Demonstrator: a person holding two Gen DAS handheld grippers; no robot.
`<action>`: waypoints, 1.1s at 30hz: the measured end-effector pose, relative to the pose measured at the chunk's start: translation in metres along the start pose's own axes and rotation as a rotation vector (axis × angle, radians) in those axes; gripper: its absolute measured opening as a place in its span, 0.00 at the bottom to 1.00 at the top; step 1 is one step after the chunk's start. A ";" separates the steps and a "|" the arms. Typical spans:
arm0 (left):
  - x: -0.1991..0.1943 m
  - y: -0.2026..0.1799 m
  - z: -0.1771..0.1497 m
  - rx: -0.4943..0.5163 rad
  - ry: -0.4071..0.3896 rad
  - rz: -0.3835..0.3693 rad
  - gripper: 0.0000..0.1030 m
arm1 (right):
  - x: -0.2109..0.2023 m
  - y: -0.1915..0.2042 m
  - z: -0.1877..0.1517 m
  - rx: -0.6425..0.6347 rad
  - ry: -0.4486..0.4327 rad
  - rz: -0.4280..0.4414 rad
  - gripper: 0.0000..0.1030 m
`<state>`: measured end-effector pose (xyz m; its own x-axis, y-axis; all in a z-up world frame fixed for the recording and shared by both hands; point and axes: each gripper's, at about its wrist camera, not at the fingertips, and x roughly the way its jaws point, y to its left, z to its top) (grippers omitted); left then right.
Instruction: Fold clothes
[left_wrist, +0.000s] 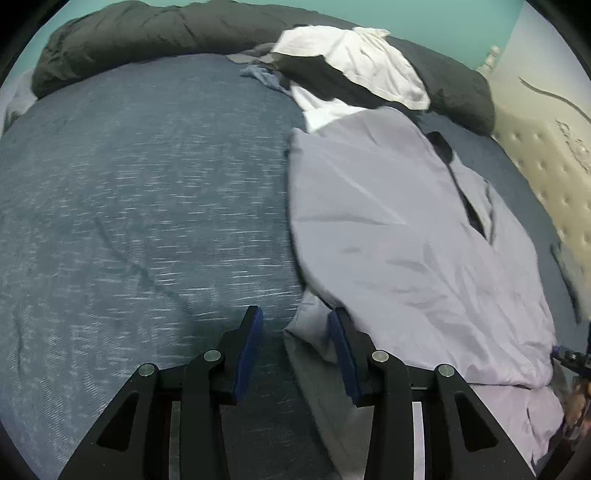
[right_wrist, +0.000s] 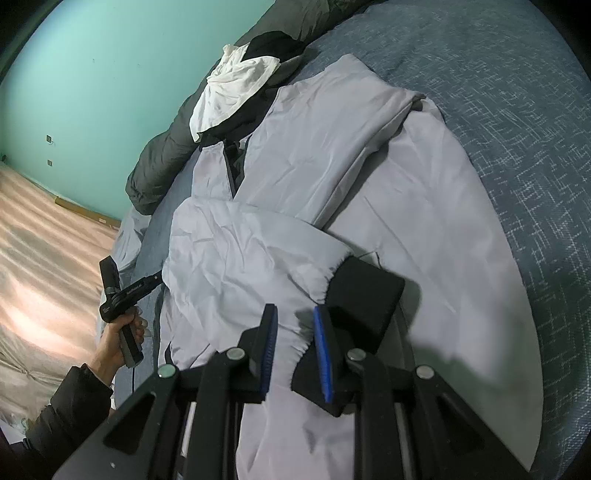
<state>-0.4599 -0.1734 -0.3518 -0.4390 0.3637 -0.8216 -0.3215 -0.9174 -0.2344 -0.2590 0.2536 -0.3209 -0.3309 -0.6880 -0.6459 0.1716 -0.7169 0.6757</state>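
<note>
Two grippers at a pale lilac jacket (right_wrist: 369, 155) spread on the blue bedspread (left_wrist: 129, 184).
Soft, light and probably slippery, it looks best taken at hems or cuffs. Right gripper (right_wrist: 295, 328) is clamped on the sleeve by its black cuff (right_wrist: 365, 291); left gripper (left_wrist: 295, 325) stands apart around a fabric corner, not pinching.

Bedspread (left_wrist: 129, 192) motion-blurred, jacket (left_wrist: 406, 240) hem cut off at frame edge

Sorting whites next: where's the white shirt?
In both views the white shirt lies crumpled at the bed's far edge, atop the dark duvet, beyond the lilac jacket.
</note>
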 end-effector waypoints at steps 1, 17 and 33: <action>0.001 -0.002 0.000 0.008 0.006 -0.007 0.23 | 0.000 0.000 0.000 0.001 0.001 0.000 0.19; -0.009 0.044 -0.018 -0.436 -0.077 -0.139 0.12 | 0.000 -0.001 -0.001 -0.002 0.002 0.005 0.19; -0.016 0.030 -0.014 -0.346 -0.082 -0.082 0.13 | -0.025 -0.026 0.016 0.081 -0.097 -0.067 0.36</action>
<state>-0.4504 -0.2091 -0.3527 -0.4940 0.4372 -0.7516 -0.0615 -0.8798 -0.4713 -0.2697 0.2913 -0.3162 -0.4280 -0.6218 -0.6559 0.0722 -0.7469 0.6610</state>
